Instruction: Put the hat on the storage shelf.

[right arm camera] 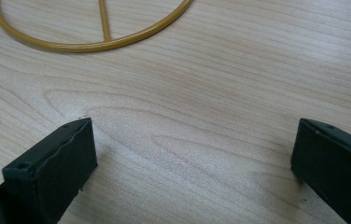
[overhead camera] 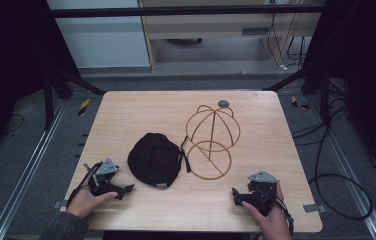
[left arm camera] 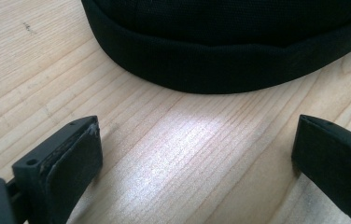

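Note:
A black cap (overhead camera: 154, 159) lies flat near the middle of the wooden table (overhead camera: 126, 115). Right of it stands a gold wire hat stand (overhead camera: 212, 135) with a round base ring. My left gripper (overhead camera: 127, 189) rests on the table at the front left, open, its jaws pointing at the cap. In the left gripper view the cap's rim (left arm camera: 220, 65) lies just beyond the empty jaws (left arm camera: 197, 154). My right gripper (overhead camera: 235, 194) rests at the front right, open and empty (right arm camera: 194, 154). The stand's base ring (right arm camera: 94, 44) shows ahead of it in the right gripper view.
A small grey round object (overhead camera: 224, 103) sits by the table's far edge behind the stand. Black frame legs and cables (overhead camera: 326, 165) run along the floor on both sides. A person's hands hold both grippers at the table's near edge.

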A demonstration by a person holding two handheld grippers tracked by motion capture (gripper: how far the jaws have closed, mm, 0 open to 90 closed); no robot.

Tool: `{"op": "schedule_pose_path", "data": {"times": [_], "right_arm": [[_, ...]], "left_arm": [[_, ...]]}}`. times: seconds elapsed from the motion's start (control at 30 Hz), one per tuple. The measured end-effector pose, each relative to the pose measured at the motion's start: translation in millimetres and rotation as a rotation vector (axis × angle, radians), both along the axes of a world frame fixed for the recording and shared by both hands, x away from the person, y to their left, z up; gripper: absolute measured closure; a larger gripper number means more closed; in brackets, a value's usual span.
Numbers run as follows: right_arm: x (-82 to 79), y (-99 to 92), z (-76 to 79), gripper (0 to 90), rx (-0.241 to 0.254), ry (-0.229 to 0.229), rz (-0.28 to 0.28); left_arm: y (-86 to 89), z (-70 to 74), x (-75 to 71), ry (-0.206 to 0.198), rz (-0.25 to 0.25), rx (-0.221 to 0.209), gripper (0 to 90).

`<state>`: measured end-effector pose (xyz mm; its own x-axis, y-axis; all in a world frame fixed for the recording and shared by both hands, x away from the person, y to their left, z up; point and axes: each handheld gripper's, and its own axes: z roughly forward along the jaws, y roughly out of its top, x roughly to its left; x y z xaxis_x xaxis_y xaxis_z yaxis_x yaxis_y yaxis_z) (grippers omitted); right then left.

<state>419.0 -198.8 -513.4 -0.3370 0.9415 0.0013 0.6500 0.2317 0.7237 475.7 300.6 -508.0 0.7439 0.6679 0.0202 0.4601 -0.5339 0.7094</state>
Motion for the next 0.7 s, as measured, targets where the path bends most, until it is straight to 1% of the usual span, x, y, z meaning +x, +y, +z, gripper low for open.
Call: {"op": "schedule_pose_path", "data": {"times": [0.17, 0.3, 0.37, 0.47, 0.5, 0.53, 0.57, 0.63, 0.7], "right_arm": [[0.0, 0.0, 0.0, 0.4, 0.000, 0.000, 0.000], [0.1, 0.0, 0.0, 0.4, 0.000, 0.000, 0.000], [-0.1, 0.1, 0.3, 0.4, 0.004, 0.003, -0.001], [0.0, 0.0, 0.0, 0.4, 0.000, 0.000, 0.000], [0.0, 0.0, 0.0, 0.4, 0.000, 0.000, 0.000], [0.0, 0.0, 0.0, 0.4, 0.000, 0.000, 0.000], [0.1, 0.0, 0.0, 0.4, 0.000, 0.000, 0.000], [0.1, 0.0, 0.0, 0.4, 0.000, 0.000, 0.000], [0.1, 0.0, 0.0, 0.4, 0.000, 0.000, 0.000]], "left_arm": [[0.1, 0.2, -0.5, 0.002, -0.001, 0.003, 0.8], [-1.9, 2.9, -2.0, 0.023, -0.014, 0.018, 1.1], [-3.8, 4.4, -3.5, 0.034, -0.032, 0.002, 3.2], [-7.3, 7.0, -6.0, 0.030, -0.062, -0.007, 3.4], [-7.3, 7.0, -6.0, 0.030, -0.062, -0.007, 3.8], [-8.2, 8.8, -7.0, 0.036, -0.074, -0.025, 4.1], [-8.7, 9.8, -7.1, 0.037, -0.070, -0.029, 4.3], [-10.2, 13.0, -7.2, 0.045, -0.072, -0.023, 4.7], [-12.9, 19.8, -7.5, 0.045, -0.077, -0.014, 5.0]]}}
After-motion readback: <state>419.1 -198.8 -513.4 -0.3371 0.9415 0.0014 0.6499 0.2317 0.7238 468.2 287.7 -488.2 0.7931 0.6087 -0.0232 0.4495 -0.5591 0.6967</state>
